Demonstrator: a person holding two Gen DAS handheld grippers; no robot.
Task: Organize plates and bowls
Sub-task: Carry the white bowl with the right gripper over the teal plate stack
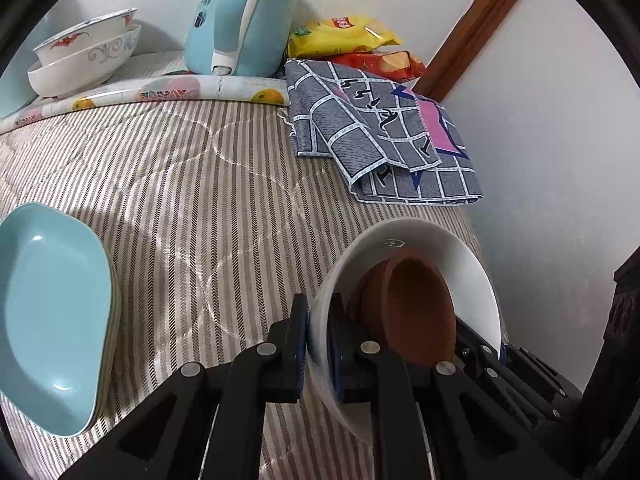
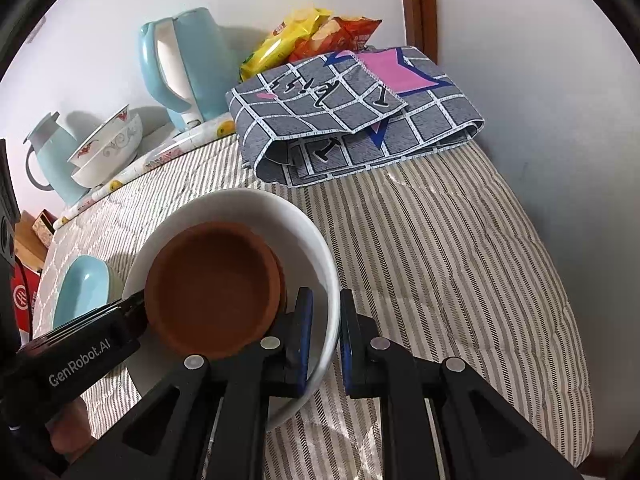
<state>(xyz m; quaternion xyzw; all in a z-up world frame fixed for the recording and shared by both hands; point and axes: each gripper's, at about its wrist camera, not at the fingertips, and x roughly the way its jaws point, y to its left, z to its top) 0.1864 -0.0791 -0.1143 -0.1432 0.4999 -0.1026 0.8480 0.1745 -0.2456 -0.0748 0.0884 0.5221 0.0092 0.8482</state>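
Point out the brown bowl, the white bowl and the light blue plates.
brown bowl [image 2: 212, 284], right wrist view, on its inner floor.
white bowl [image 2: 296, 232], right wrist view, on its bare inner wall.
light blue plates [image 1: 44, 312], left wrist view, on the top plate's inner face.

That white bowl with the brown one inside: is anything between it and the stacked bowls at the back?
Nothing visible blocks it. Both grippers clamp the white bowl by its rim, and bare striped cloth lies between it and the stacked bowls. The folded grey cloth and kettle sit off to the side.

A home: quilted striped table cover [image 2: 440, 260], electric kettle [image 1: 244, 16], snack bags [image 1: 344, 34], stacked bowls [image 1: 86, 54].
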